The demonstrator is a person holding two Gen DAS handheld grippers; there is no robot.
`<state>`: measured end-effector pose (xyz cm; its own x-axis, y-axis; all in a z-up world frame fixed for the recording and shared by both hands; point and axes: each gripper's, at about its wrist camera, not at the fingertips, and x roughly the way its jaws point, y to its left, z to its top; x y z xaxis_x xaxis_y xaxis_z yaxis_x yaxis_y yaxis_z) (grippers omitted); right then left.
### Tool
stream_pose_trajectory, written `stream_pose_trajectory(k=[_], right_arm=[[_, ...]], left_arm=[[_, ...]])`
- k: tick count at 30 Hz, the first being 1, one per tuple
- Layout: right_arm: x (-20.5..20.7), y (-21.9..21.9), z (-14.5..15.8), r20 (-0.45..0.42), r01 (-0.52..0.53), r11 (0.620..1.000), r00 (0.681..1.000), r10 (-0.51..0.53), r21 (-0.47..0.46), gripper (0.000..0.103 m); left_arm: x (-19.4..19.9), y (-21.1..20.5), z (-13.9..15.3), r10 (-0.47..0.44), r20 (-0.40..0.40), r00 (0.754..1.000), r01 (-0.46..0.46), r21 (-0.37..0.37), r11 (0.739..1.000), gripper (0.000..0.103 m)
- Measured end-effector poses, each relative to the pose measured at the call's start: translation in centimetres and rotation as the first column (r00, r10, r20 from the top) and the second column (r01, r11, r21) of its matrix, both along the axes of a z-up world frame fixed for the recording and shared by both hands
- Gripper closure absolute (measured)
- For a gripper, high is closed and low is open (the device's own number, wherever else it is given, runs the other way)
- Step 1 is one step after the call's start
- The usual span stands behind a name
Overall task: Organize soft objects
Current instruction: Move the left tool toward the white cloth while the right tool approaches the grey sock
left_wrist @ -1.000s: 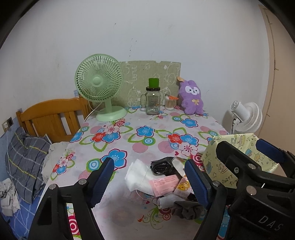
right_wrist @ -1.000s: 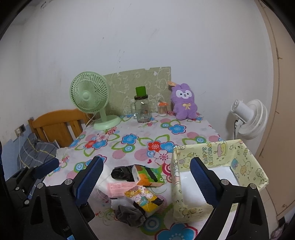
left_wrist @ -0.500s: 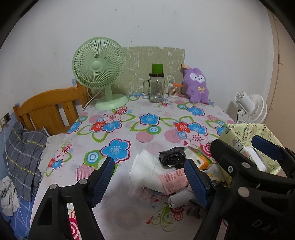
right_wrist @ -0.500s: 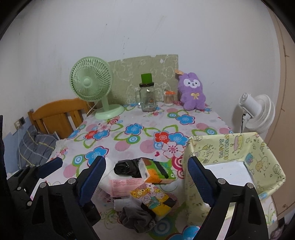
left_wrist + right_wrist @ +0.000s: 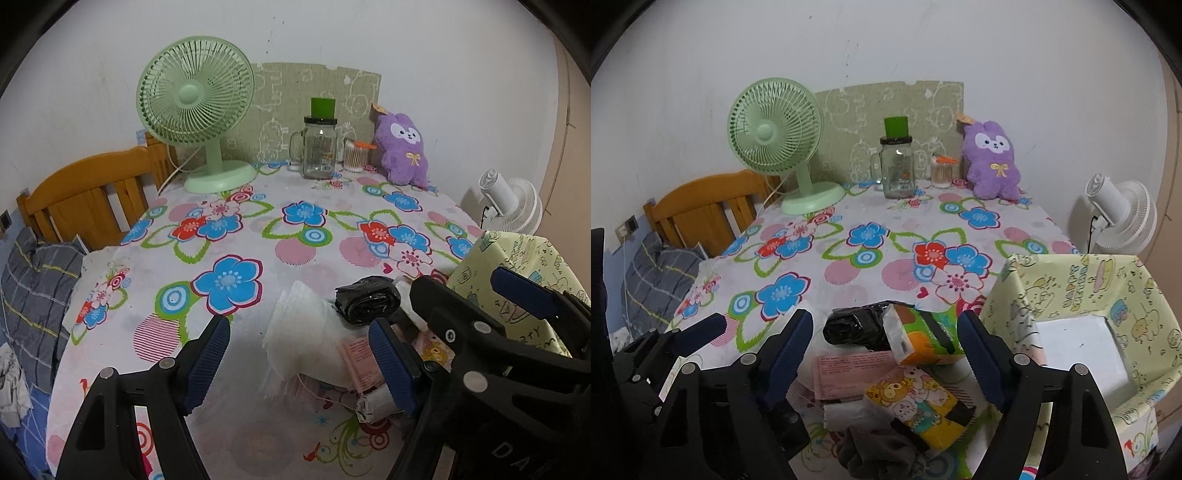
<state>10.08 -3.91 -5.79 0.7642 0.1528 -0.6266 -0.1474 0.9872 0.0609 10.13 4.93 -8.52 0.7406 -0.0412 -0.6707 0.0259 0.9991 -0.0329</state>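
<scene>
Two grippers, left gripper and right gripper, jaws wide, nothing gripped, the right's just narrowing. Soft items heaped on the floral-clothed bench: white folded cloth, black rolled bag, beside the yellow-green paper-lined box.

Dim, even indoor light, soft shadows — sharp focus, fisheye bending and dark corners.

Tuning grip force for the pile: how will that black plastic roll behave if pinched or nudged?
The black roll looks like crinkled film wound loosely, so it probably squashes under the pads and feels light. Its glossy surface may slip. Being roughly cylindrical, it could roll if pushed, though the tissue pack leaning on it may block that.
</scene>
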Motion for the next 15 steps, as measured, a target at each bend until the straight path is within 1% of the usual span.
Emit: stream_pose_trajectory(k=[11, 15], right_arm=[[1.9, 0.8, -1.8, -0.056, 0.002, 1.000, 0.998, -0.003, -0.021, 0.024], [2.5, 0.8, -2.4, -0.075, 0.004, 0.999, 0.997, -0.007, -0.032, 0.029]], left_arm=[[1.7, 0.4, -1.9, -0.004, -0.059, 0.998, 0.002, -0.034, 0.999, 0.028], [2.3, 0.3, -2.6, -0.007, -0.079, 0.997, 0.004, -0.041, 0.999, 0.032]])
